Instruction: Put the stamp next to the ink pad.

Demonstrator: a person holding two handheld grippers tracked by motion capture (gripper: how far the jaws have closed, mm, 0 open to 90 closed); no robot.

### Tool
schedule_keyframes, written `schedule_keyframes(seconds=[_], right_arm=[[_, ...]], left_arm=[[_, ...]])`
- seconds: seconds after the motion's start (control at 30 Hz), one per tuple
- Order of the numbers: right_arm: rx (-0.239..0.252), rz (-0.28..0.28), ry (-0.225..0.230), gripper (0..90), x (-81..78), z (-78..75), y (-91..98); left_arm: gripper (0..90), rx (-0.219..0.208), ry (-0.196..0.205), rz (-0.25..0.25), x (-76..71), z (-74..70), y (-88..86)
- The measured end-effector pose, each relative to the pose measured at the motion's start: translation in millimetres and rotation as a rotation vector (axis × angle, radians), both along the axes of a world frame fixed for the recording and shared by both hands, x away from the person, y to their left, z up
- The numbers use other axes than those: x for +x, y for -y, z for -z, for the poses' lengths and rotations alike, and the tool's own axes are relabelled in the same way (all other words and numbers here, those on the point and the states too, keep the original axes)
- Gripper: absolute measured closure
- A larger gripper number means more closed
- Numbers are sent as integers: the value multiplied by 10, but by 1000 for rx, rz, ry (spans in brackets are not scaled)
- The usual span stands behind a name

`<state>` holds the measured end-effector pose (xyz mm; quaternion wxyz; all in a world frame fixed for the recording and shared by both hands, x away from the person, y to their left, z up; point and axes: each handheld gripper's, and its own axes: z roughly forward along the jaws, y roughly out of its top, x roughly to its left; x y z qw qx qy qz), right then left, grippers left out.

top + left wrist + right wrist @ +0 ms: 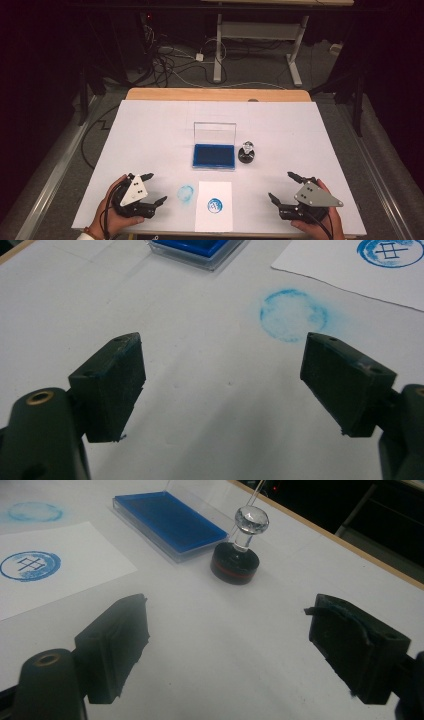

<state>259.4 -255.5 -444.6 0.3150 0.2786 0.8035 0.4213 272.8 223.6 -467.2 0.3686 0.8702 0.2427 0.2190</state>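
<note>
- Both my claws — left [153, 189], right [283, 186] — gape empty, resting near the table's front edge.
- The stamp [239, 555] stands beside the ink pad [167, 522]; its glassy knob could slip.
- Wet ink could smudge the stamped paper [214, 220].

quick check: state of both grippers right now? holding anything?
Left gripper: open, holding nothing, over bare table beside the blue ring smudge.
Right gripper: open, holding nothing; the stamp stands apart ahead of it.

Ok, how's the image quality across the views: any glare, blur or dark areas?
High view: white table sheet evenly lit, surroundings dark. Left gripper view: black pads soft, faint blue ring smudge legible. Right gripper view: glint on the clear-knobbed round stamp; blue ink pad sharp.
</note>
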Motion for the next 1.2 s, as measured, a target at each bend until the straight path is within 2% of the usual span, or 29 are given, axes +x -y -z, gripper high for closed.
schedule_keyframes(seconds=[0.27, 0.6, 1.2], right_arm=[[20, 28, 1, 164, 7, 2, 50], [4, 39, 7, 166, 9, 4, 56], [-15, 63, -2, 175, 48, 36, 50]], left_arm=[[177, 10, -2, 1, 18, 5, 28], [176, 8, -1, -17, 29, 3, 6], [175, 6, -7, -13, 84, 7, 10]])
